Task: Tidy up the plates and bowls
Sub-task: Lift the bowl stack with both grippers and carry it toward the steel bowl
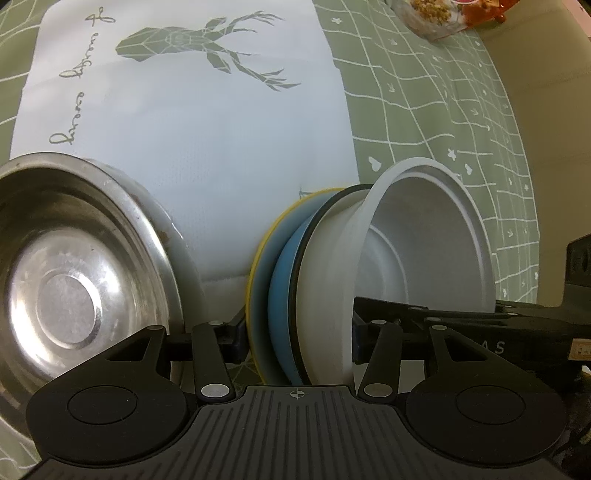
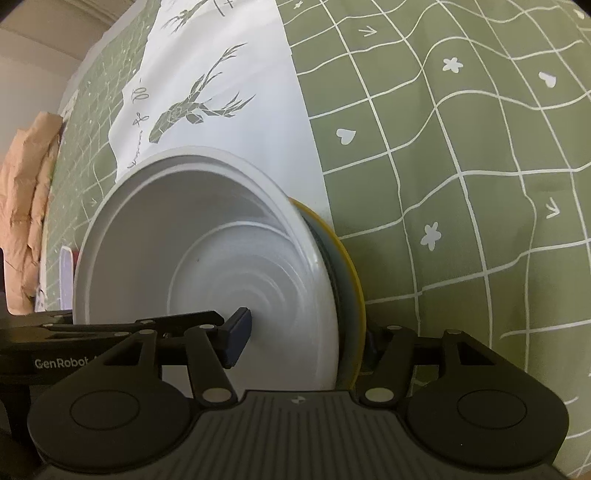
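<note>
Stack: a yellow plate (image 1: 255, 269), a blue plate (image 1: 282, 280), a black-rimmed white dish (image 1: 321, 266) and a white bowl (image 1: 424, 236) stand on edge together, nested, near the middle of the left wrist view, over the near edge of the white cloth (image 1: 192, 122).
Left gripper (image 1: 295, 332): its fingers stand one on each side of the stack, left finger by the yellow plate, right finger at the white dish (whether the pads press I cannot tell; the jaws stand wide).
Right gripper (image 2: 306, 332): clamped across the same stack, its left pad (image 2: 236, 338) inside the white bowl (image 2: 207, 258) against the bottom, its right finger behind the yellow plate (image 2: 356, 280).
Steel bowl (image 1: 74, 280): tilted, at the left of the left wrist view, beside the stack and apart from it.
Tabletop: green checked cloth (image 2: 461, 184) with the white deer-print cloth (image 2: 236, 74) over it.
Far right: a snack bag (image 1: 436, 11) (only partly seen).
</note>
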Demonstrator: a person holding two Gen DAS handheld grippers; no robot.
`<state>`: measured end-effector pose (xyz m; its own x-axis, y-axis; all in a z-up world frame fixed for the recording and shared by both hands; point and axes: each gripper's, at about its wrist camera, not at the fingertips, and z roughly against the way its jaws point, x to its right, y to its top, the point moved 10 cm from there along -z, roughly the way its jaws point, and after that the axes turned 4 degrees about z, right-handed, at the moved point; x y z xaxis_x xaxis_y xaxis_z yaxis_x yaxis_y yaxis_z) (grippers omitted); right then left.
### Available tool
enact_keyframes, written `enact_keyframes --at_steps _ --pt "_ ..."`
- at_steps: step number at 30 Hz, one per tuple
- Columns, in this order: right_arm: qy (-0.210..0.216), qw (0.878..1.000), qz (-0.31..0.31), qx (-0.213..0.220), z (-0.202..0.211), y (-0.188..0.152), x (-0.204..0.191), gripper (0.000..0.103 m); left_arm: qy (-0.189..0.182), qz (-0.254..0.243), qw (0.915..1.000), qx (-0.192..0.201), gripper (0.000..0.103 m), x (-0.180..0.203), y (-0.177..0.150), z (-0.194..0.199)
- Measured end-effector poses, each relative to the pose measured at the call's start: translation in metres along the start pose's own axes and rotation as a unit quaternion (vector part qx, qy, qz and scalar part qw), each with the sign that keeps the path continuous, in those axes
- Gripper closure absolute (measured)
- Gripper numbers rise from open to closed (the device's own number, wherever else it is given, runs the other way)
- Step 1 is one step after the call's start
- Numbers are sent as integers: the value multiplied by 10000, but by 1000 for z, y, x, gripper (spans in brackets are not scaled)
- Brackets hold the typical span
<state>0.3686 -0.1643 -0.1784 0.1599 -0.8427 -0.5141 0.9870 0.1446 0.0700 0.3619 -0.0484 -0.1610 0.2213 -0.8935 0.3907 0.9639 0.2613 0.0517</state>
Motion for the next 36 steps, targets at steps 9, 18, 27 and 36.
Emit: enact_keyframes --at_steps 9,18,27,36 --pt "217 9997 -78 -39 0 -1 3 43 32 -67 10000 60 49 4 -2 2" --pt "129 9999 3 -16 9 -4 5 45 -109 -100 9999 73 48 5 -9 -2" --pt "270 9996 -53 -76 -2 3 8 43 -178 134 9998 -9 47 4 -3 -3" --pt "105 9997 195 -100 9 -2 -5 43 -436 349 9984 12 46 2 -7 6"
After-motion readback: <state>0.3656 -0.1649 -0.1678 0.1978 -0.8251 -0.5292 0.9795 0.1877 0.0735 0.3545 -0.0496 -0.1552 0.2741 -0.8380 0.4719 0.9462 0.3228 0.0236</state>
